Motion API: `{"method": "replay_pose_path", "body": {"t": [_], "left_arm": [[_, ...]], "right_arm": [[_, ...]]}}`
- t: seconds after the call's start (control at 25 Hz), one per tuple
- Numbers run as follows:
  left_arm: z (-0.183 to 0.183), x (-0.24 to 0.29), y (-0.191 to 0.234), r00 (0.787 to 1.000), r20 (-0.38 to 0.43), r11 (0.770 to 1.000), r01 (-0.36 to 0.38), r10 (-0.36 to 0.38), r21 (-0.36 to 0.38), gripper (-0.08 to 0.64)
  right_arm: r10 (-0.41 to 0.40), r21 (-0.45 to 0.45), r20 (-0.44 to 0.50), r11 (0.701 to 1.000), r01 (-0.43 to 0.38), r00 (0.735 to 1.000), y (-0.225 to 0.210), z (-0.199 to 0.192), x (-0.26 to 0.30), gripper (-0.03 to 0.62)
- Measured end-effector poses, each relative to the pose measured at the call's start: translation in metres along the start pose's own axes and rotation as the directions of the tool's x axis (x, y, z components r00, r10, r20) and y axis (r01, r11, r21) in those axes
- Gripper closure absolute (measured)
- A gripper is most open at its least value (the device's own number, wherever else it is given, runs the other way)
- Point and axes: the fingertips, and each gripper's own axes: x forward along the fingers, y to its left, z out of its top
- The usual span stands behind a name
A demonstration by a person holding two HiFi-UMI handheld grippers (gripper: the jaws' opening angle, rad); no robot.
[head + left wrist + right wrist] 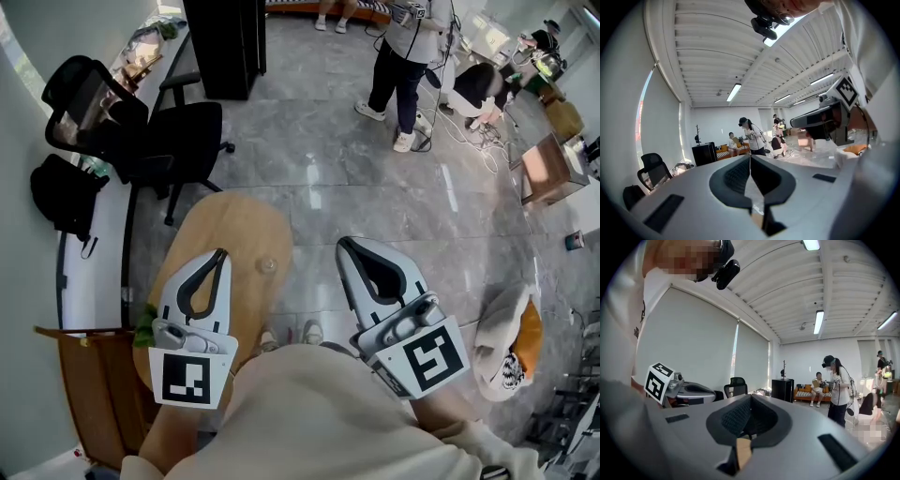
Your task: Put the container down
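In the head view both grippers are held close to my body, above a round wooden table (239, 230). A small clear round thing (267, 265), perhaps the container, stands alone on the tabletop between the two gripper tips. My left gripper (222, 253) is shut with its jaws meeting and nothing in them; the left gripper view shows its tips (750, 157) closed against the room. My right gripper (343, 244) is likewise shut and empty, its tips (751, 397) pointing level across the room. Neither gripper touches the clear thing.
A black office chair (141, 131) and a white desk (94, 253) stand to the left, with a black cabinet (225, 42) behind. A person (403, 66) stands on the grey floor beyond. A white and orange bag (506, 342) lies at the right. Something green (143, 328) sits at the table's left rim.
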Motion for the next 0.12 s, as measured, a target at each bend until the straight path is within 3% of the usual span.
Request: {"method": "replay_pose_path", "body": {"t": [0.12], "left_arm": [[0.0022,0.0009,-0.0023,1.0,-0.002,1.0,0.007,-0.007,0.012,0.551]], "right_arm": [[0.007,0.002,-0.007,1.0,-0.007,1.0,-0.0004,0.0,-0.0001,0.597]]}}
